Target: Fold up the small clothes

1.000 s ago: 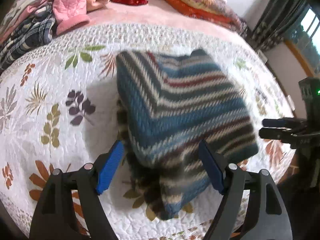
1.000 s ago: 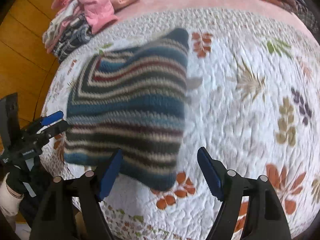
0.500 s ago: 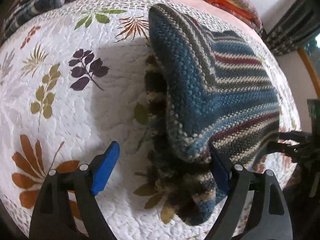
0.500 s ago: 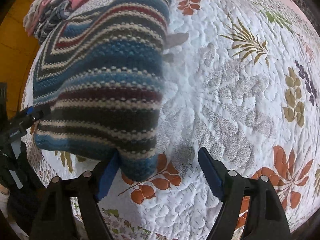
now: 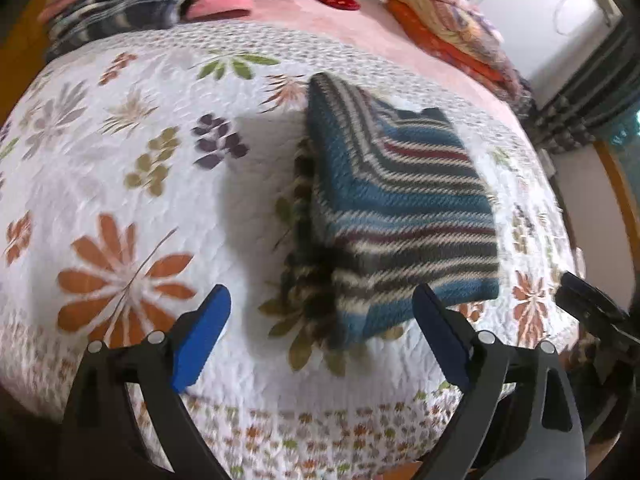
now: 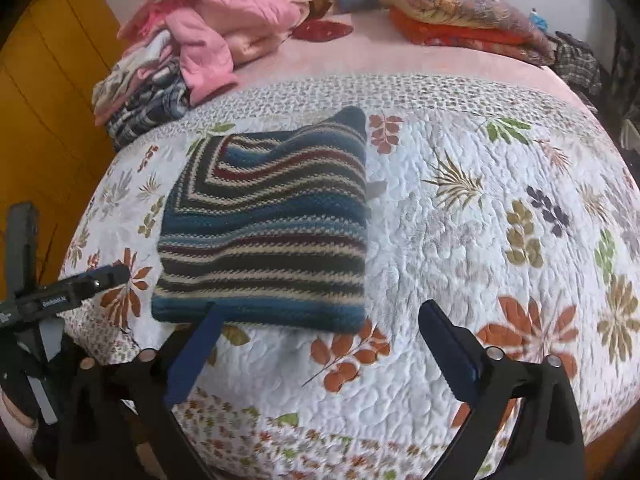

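On the far left of the bed sits a pile of clothes (image 6: 160, 76), with pink ones on top and a checked one under them. It looks like the heap waiting to be folded, so it is kept off to the side, away from the work spot.

Next comes the left gripper (image 5: 320, 332). Its blue fingers (image 5: 200, 336) are spread wide and hold nothing. It hangs just above the near edge of the bed, close to the sweater but not touching it. I think it is open because the fold is done and it has let go.

In the middle lies the striped knit sweater (image 6: 268, 228). It is folded into a neat, thick square and rests flat on the flowery quilt (image 6: 500, 240), near the front left part of the bed. A flat, soft bed is a good place to fold, because nothing slides off.

The right gripper (image 6: 316, 344) is wide open too, and empty. One finger (image 6: 192, 356) is just in front of the sweater's near edge.

At the far right back, folded blankets (image 6: 460, 20) are stacked out of the way.
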A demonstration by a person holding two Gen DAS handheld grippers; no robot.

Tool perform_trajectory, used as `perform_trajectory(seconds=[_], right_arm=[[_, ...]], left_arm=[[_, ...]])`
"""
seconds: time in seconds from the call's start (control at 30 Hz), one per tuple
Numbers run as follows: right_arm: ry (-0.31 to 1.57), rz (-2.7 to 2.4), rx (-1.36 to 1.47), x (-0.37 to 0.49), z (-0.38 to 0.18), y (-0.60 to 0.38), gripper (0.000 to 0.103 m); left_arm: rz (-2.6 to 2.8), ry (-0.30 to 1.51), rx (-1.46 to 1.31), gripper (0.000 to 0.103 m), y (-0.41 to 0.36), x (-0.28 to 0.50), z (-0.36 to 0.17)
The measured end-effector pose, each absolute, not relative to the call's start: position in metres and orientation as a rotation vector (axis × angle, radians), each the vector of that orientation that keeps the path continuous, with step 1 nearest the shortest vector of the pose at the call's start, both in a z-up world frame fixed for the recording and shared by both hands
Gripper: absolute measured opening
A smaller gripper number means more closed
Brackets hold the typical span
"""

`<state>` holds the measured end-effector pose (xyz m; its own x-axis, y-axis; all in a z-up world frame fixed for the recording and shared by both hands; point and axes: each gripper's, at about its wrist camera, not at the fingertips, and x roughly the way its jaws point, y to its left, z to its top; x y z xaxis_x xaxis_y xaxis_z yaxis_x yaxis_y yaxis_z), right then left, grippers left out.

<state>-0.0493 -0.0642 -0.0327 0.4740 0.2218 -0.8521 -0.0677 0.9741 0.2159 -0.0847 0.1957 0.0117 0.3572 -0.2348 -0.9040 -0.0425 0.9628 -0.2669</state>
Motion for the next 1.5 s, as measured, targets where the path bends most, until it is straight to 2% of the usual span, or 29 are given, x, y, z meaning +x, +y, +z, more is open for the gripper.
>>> perform_trajectory(seconds=[0.17,0.6,1.5], right_arm=[[1.106,0.043,0.096,-0.061,-0.037,-0.06,0.099],[1.097,0.08,0.06,-0.088,-0.039,-0.035,0.099],[1.104,0.047,-0.059,-0.104,-0.042,-0.011,0.099]], left_arm=[[-0.042,1.211,-0.242,0.093,0.199,-0.106,0.016],[0.002,1.206,-0.101,0.095,0.175,-0.144,0.024],[0.109,1.092,0.024,0.095,0.158,-0.167,0.035]])
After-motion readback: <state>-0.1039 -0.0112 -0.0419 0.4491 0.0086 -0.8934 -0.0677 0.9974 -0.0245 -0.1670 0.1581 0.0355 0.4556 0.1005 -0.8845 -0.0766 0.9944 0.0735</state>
